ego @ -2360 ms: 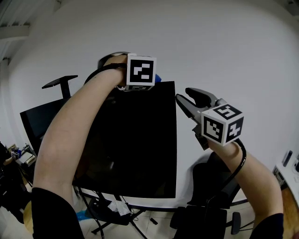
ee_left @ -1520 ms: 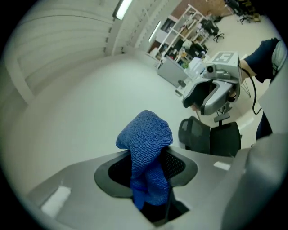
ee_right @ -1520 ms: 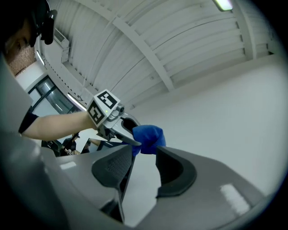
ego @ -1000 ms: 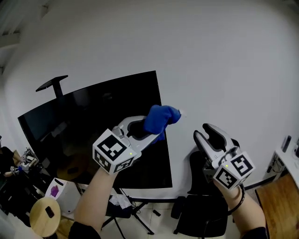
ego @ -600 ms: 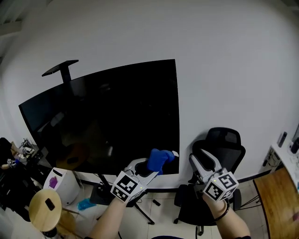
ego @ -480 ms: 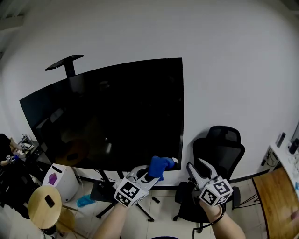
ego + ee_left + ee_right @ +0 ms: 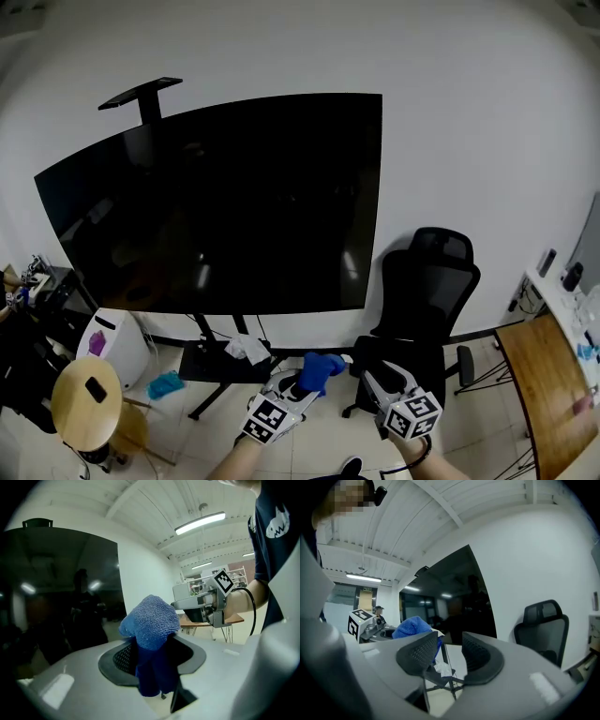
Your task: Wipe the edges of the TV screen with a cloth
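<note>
The TV [image 7: 225,206] is a big black screen on a floor stand, standing against a white wall. Both grippers hang low, below its bottom right corner and clear of the screen. My left gripper [image 7: 302,384] is shut on a bunched blue cloth [image 7: 321,367], which sticks up out of the jaws [image 7: 151,620]. My right gripper [image 7: 372,381] is just right of it, jaws apart with nothing between them [image 7: 450,653]. The right gripper view shows the cloth [image 7: 411,626] to the left and the TV's right edge [image 7: 459,597] ahead.
A black office chair [image 7: 427,281] stands right of the TV. The stand's black base [image 7: 220,361] has crumpled white paper on it. A white bin [image 7: 112,342] and a round wooden stool [image 7: 84,403] sit at the lower left, a wooden desk [image 7: 548,375] at the far right.
Both grippers have come down from beside the TV's top right corner to below its bottom edge. The whole screen is now in view. The left gripper's hold on the cloth is unchanged.
</note>
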### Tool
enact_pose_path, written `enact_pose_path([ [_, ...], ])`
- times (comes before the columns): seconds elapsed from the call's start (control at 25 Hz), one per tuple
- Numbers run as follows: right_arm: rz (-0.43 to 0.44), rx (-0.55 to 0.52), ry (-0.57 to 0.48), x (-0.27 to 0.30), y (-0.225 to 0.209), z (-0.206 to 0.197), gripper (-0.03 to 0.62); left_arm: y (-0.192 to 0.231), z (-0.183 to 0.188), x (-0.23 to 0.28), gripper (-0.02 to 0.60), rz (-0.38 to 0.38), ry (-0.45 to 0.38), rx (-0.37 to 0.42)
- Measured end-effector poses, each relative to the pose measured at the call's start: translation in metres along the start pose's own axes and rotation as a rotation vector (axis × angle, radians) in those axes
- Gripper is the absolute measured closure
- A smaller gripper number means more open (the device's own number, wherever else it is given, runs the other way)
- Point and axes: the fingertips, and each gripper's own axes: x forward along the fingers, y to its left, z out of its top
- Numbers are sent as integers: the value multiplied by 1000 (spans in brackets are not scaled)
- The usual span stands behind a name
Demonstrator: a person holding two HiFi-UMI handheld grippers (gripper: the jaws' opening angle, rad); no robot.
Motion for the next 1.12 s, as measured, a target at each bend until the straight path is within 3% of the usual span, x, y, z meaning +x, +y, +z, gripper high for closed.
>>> enact_pose_path([
  [0.16, -15, -5, 63, -22, 18, -26, 431, -22, -37, -24, 428, -14, 32, -81],
  [0.32, -2, -11, 73, -37, 33, -29, 444, -37, -48, -41, 428, -11, 39, -80],
  [0.84, 47, 32, 55, -81, 50, -32, 447, -85, -23, -52, 428, -5, 13, -79],
  [1.12, 51, 84, 55, -124, 32, -39, 448, -134, -15, -39, 428, -17, 24, -81],
])
